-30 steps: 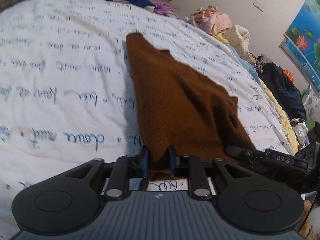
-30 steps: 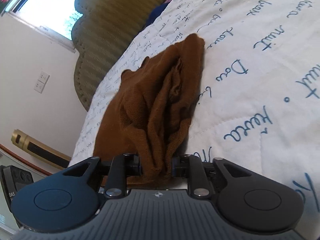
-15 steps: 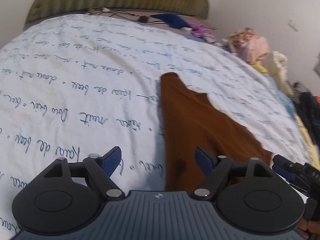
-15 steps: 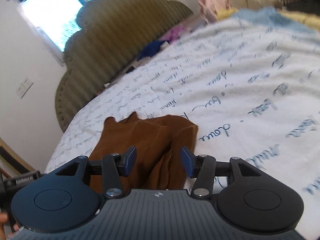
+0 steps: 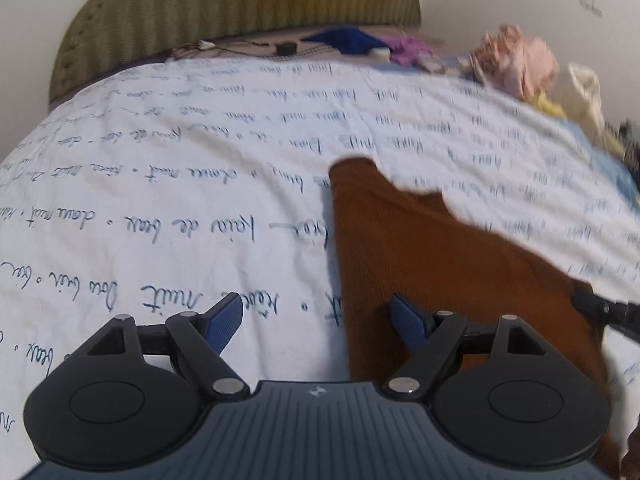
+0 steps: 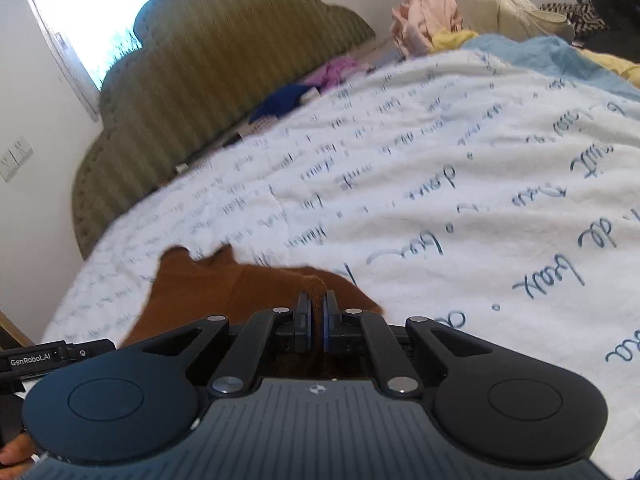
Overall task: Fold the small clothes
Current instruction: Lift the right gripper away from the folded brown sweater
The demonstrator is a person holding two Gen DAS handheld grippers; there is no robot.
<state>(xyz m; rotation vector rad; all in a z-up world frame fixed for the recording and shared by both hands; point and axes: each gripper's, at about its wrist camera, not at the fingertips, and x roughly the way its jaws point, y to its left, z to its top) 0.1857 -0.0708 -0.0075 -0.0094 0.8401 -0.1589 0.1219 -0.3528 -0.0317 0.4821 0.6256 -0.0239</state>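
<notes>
A brown garment [image 5: 440,272] lies folded lengthwise on the white quilt with blue handwriting [image 5: 200,168]. My left gripper [image 5: 316,304] hovers open above the garment's near left edge. Its right pad is over the cloth, its left pad is over the quilt, and neither presses on anything. In the right wrist view the garment [image 6: 224,288] stretches away to the left. My right gripper [image 6: 316,300] is shut on a raised fold at the garment's near corner, with brown cloth pinched between the pads.
An olive padded headboard [image 5: 240,4] stands at the far end of the bed. Blue and purple clothes [image 5: 352,38] lie below it. A pile of pink, cream and dark clothes [image 6: 460,4] fills the far right side. A window [image 6: 92,12] is on the left wall.
My left gripper let go of the brown garment and spread wide. My right gripper opened, then shut again on a fold of the garment. Both views rose and pulled back along the bed.
</notes>
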